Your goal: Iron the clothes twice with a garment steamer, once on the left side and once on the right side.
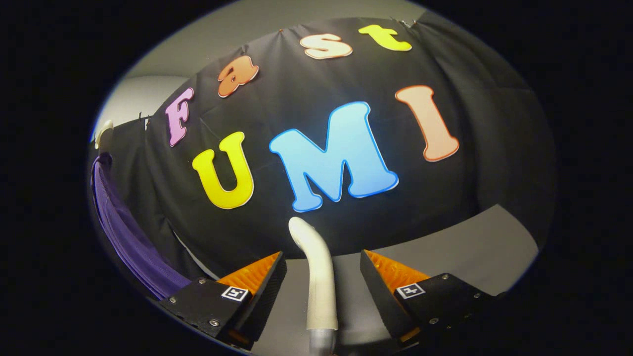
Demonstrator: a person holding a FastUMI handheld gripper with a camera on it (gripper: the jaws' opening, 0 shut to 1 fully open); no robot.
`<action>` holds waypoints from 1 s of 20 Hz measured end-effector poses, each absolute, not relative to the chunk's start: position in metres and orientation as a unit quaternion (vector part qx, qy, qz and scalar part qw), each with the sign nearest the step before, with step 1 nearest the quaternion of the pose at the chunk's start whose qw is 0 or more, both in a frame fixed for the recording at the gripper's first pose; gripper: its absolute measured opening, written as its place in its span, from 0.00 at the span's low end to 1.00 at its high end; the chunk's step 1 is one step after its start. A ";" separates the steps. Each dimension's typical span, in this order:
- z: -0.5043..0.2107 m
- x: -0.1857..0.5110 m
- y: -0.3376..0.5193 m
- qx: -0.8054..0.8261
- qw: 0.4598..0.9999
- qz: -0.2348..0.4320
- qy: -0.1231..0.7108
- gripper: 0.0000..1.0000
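A white curved steamer handle (320, 277) rises upright between my two fingers, with a grey metal section at its base. My gripper (322, 264) is open: the fingers flank the handle with a visible gap on each side, neither pressing on it. A purple garment (123, 232) hangs far off to the left of the fingers, seen edge-on, under a white hanger (103, 132).
A grey table surface (445, 247) stretches ahead of the fingers and to their right. The black cloth wall (445, 198) of the booth stands close behind the table. A pale wall (133, 99) shows above the garment.
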State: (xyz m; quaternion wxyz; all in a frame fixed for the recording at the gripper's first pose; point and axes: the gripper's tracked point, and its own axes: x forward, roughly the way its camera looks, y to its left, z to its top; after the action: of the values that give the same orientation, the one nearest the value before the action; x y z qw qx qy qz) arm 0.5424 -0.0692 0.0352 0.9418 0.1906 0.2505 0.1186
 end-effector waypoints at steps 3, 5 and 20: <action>0.016 0.551 -0.060 0.231 0.917 0.140 0.293 0.92; 0.006 0.554 -0.052 0.263 0.898 0.153 0.316 0.91; -0.026 0.548 -0.033 0.410 0.787 0.207 0.413 0.59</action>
State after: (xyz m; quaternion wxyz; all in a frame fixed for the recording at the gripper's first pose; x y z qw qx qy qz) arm 0.5481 -0.0327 -0.0258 0.7866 0.4098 0.4130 0.2065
